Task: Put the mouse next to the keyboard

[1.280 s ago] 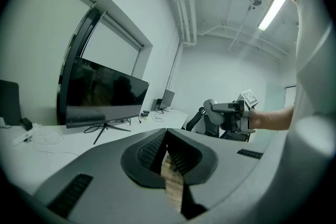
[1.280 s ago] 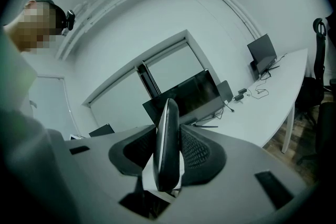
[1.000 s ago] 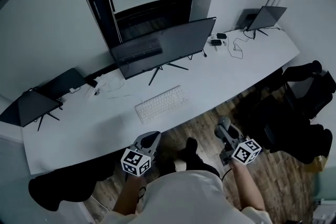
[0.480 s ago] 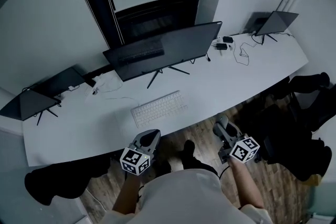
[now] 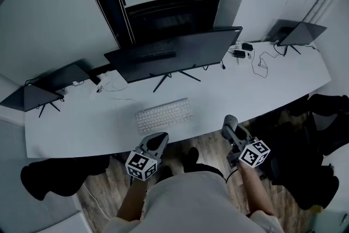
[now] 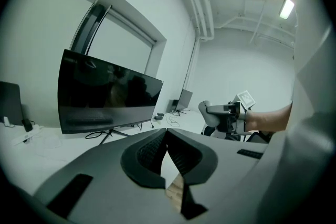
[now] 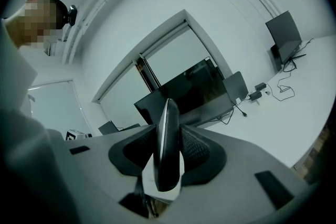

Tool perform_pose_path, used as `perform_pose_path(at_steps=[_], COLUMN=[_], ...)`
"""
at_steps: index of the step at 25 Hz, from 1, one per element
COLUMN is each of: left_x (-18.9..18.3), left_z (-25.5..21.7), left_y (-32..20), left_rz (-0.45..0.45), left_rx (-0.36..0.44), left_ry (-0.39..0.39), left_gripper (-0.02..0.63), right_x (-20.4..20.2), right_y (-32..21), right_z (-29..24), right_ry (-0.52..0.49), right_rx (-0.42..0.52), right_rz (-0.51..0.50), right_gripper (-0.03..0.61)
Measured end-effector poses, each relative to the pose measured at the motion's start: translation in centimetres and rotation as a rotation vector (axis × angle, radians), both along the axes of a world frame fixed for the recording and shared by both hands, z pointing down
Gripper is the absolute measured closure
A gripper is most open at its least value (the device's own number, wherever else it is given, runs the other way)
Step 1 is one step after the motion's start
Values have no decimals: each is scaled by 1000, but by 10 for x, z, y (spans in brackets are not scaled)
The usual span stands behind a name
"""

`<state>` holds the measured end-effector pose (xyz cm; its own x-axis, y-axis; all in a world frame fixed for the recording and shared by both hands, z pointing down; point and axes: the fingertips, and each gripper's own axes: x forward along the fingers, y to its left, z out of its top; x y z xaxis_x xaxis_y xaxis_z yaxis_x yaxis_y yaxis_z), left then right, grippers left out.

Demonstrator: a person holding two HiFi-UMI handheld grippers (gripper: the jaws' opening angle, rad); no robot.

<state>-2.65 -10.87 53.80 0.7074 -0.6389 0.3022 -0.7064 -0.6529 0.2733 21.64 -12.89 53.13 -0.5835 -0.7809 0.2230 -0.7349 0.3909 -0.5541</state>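
item 1, keyboard (image 5: 163, 115): white, flat on the white desk (image 5: 262, 90), near the desk's front edge; the reference point for every entry below.

item 2, mouse (image 7: 168, 145): not on the desk. it stands on its edge between the pads of the right gripper (image 7: 167, 126), right of the keyboard and nearer the person, well apart from it, at about the desk's front edge.

item 3, right gripper (image 5: 230, 123): jaws clamped on the mouse's two flat sides, tips aimed toward the desk.

item 4, left gripper (image 5: 158, 139): just in front of the keyboard, at the desk edge, above the wood floor (image 5: 210, 144). in the left gripper view (image 6: 167, 132) its jaws are closed tip to tip and nothing sits between them.

item 5, monitor (image 5: 174, 54): large, dark, on a spread-leg stand directly behind the keyboard.

item 6, small dark screen (image 5: 35, 100): on its own stand, far left of the keyboard.

item 7, second dark screen (image 5: 297, 33): far right of the keyboard and behind it, at the desk's end.

item 8, black cable (image 5: 260, 63): loose on the desk between the monitor and that right-hand screen, well behind and right of the keyboard.
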Motion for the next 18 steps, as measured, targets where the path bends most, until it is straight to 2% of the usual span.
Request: perform_pose_path(at_steps=[18], left_x=[40], left_z=[25], left_y=[-28], left_rz=[-168], left_rx=[-59], left_ry=[-34], left_gripper=[597], right_x=[19], right_y=[-71], right_z=[46], right_ry=[6], right_rx=[-86], right_rz=[-195], right_gripper=[428])
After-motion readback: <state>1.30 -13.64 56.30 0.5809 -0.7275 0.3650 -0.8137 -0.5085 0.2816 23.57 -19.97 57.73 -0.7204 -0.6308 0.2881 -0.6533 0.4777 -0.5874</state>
